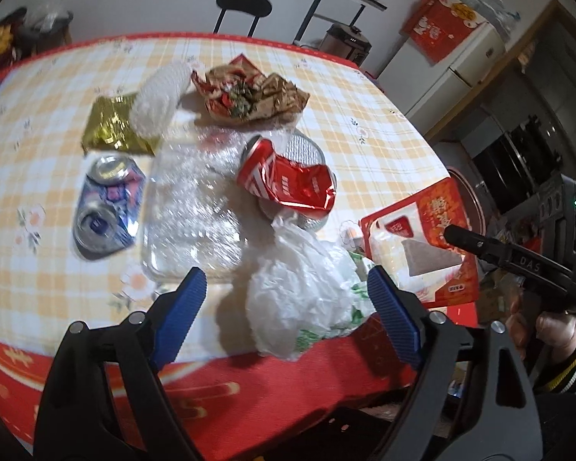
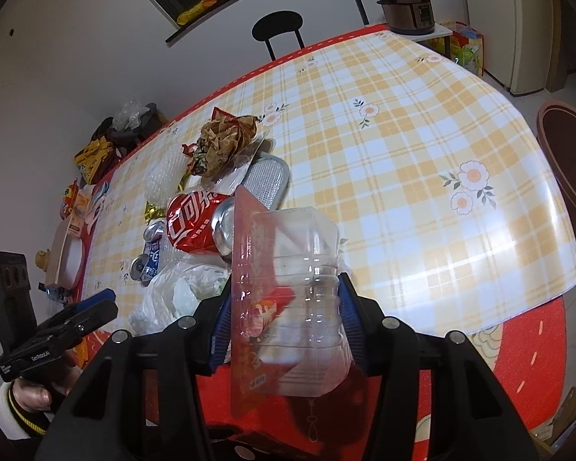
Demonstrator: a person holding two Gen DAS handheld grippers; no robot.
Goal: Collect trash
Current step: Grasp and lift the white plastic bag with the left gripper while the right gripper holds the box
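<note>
My left gripper (image 1: 288,307) is open over the table's near edge, its blue pads on either side of a crumpled white plastic bag (image 1: 299,288) without pressing it. My right gripper (image 2: 284,322) is shut on a flat red package (image 2: 245,269) and a clear plastic bottle (image 2: 307,288) held together. Behind the bag lie a crushed red cola can (image 1: 284,180), a clear plastic tray (image 1: 196,207), a crushed blue and white can (image 1: 107,207), a gold wrapper (image 1: 111,126), a white bubble sheet (image 1: 157,96) and a brown paper wrapper (image 1: 249,96).
The table (image 2: 403,153) has a yellow checked cover over a red cloth. A foil tray (image 2: 268,180) lies under the cola can. A black chair (image 2: 276,30) stands at the far side, a rice cooker (image 2: 407,7) at the far right. Boxes sit along the left edge.
</note>
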